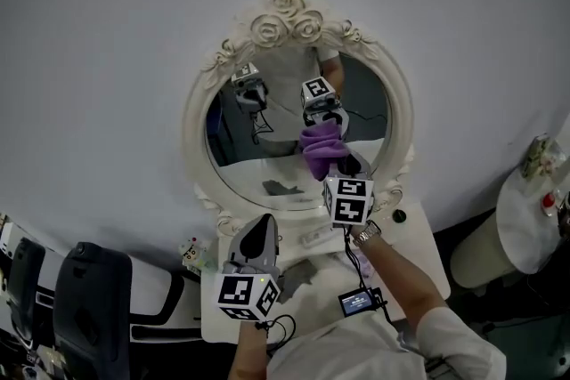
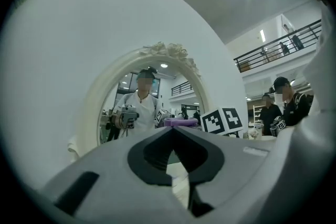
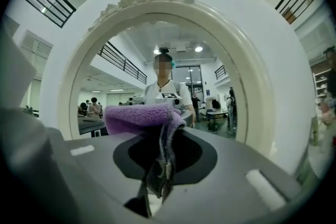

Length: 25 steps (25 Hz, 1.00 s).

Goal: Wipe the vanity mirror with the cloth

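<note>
cloth in right tongs at mirror

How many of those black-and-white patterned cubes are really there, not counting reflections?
2. One rides the left gripper, low over the table. The other rides the right gripper, which holds the purple cloth at the mirror. Two more show only as reflections.

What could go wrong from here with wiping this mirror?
The right gripper pinches only a thin fold of the cloth, so rubbing might pull it free. The left gripper hangs shut, off the vanity mirror, so a hard push could shift it.
</note>
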Each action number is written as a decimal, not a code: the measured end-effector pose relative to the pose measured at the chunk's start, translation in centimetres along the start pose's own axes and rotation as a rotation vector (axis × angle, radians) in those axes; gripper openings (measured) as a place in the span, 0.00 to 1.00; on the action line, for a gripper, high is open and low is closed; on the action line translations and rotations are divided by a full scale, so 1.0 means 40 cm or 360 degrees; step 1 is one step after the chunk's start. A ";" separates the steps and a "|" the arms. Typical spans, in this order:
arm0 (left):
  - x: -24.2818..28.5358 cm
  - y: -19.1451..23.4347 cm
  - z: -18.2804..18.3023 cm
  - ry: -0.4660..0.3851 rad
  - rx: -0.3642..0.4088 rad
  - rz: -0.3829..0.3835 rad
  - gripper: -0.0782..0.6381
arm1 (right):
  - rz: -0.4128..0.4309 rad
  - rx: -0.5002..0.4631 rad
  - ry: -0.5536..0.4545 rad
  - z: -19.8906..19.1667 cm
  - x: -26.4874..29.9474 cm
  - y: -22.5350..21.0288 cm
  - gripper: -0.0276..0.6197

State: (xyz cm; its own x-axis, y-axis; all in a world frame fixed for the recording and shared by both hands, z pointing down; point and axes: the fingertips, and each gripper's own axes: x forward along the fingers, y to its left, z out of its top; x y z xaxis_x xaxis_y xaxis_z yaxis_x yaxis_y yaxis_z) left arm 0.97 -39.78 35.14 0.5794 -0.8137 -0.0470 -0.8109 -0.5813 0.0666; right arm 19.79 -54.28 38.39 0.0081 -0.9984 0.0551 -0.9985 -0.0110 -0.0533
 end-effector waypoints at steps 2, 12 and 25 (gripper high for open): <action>0.026 -0.033 -0.005 0.0003 -0.0004 -0.0059 0.11 | -0.0075 -0.0006 0.0006 -0.001 -0.007 -0.071 0.14; 0.057 -0.070 -0.017 0.0014 -0.0018 -0.0101 0.11 | -0.0277 -0.0059 0.0012 -0.017 -0.025 -0.240 0.14; -0.077 0.054 -0.010 0.0003 0.0003 0.0176 0.11 | 0.0163 -0.0009 -0.0036 -0.012 -0.026 0.122 0.13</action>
State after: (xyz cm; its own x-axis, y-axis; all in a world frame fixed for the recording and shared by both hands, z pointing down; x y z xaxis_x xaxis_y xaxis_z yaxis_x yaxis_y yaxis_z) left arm -2.52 -38.51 35.81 0.4868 -0.8727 -0.0378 -0.8699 -0.4882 0.0693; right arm 14.89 -53.25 38.56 -0.0928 -0.9953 0.0272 -0.9945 0.0913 -0.0516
